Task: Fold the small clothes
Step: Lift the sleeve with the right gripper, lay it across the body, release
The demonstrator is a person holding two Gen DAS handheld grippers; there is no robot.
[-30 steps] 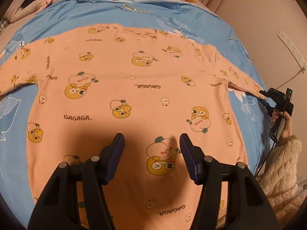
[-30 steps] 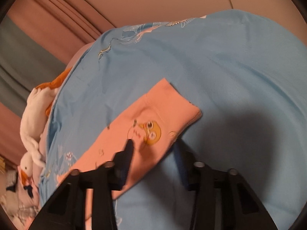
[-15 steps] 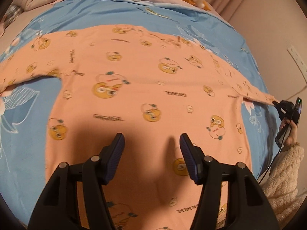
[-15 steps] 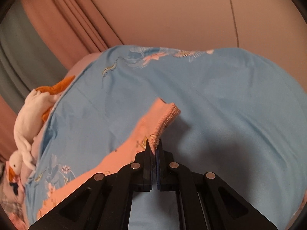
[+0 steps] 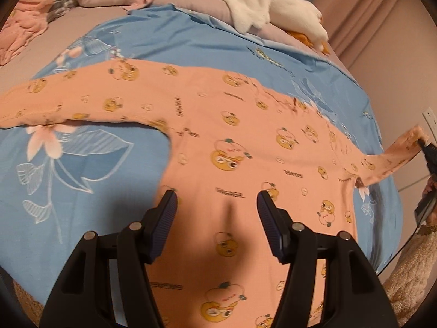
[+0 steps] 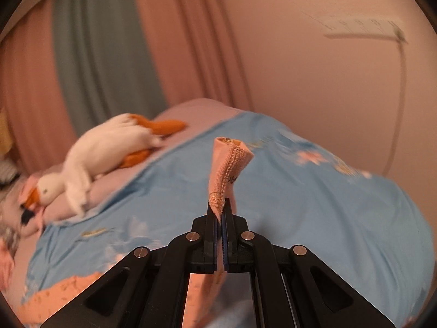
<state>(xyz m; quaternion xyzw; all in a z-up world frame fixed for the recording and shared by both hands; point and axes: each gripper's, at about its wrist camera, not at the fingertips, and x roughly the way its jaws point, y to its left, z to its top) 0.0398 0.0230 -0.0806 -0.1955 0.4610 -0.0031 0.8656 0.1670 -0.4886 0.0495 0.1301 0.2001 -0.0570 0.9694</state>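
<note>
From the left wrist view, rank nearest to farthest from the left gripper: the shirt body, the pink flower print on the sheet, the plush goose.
1. Shirt body, directly under the open left gripper.
2. Pink flower print, off to the left on the blue sheet.
3. Plush goose, far end of the bed.

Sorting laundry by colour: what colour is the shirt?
Peach shirt with yellow cartoon prints; left wrist view.

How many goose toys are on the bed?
1. The white goose toy lies at the far edge of the blue sheet, beyond the peach shirt. Others may be hidden outside the views.
</note>
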